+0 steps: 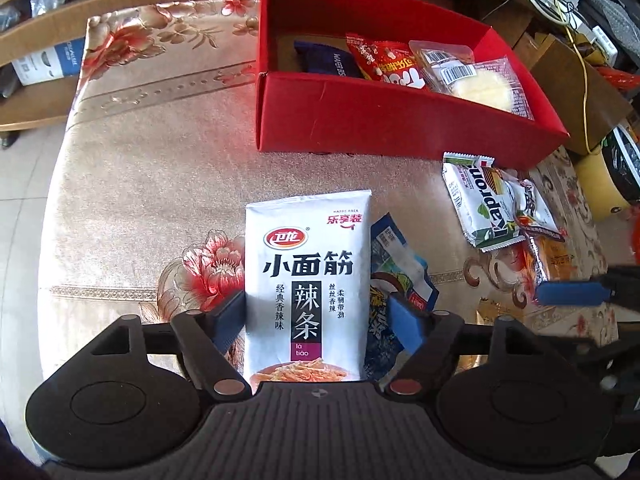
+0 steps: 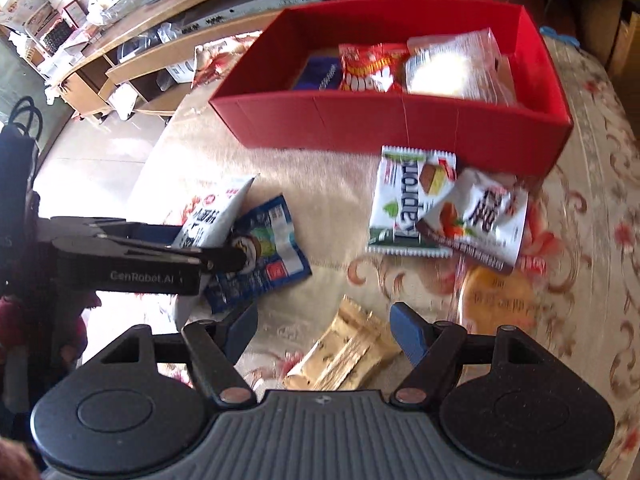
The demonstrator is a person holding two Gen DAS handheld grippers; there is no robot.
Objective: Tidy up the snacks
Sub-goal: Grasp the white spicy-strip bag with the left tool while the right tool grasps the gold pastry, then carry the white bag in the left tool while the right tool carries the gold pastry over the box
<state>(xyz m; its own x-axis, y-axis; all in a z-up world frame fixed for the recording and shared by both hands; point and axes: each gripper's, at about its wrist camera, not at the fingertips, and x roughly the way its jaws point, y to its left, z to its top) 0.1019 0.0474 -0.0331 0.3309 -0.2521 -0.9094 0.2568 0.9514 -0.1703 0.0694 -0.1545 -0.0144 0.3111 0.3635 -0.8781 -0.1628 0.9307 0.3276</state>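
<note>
- Between the left gripper [image 1: 316,316] pads stands the white latiao packet [image 1: 308,292], long axis running straight ahead along the fingers; both pads appear to touch its edges, so I judge it pinched.
- Ahead and slightly right of that packet sits the red box [image 1: 340,124], already holding a few snacks, so the carry looks like a short forward move.
- Just right of the packet, a blue packet [image 1: 394,256] lies on the floral tablecloth [image 1: 140,184].
- Further right, the Kapron wafer packet [image 2: 404,204] lies near the box wall.
- Rightmost, the right gripper [image 2: 324,332] is spread and empty, with a gold packet [image 2: 344,356] lying diagonally between its fingers.
</note>
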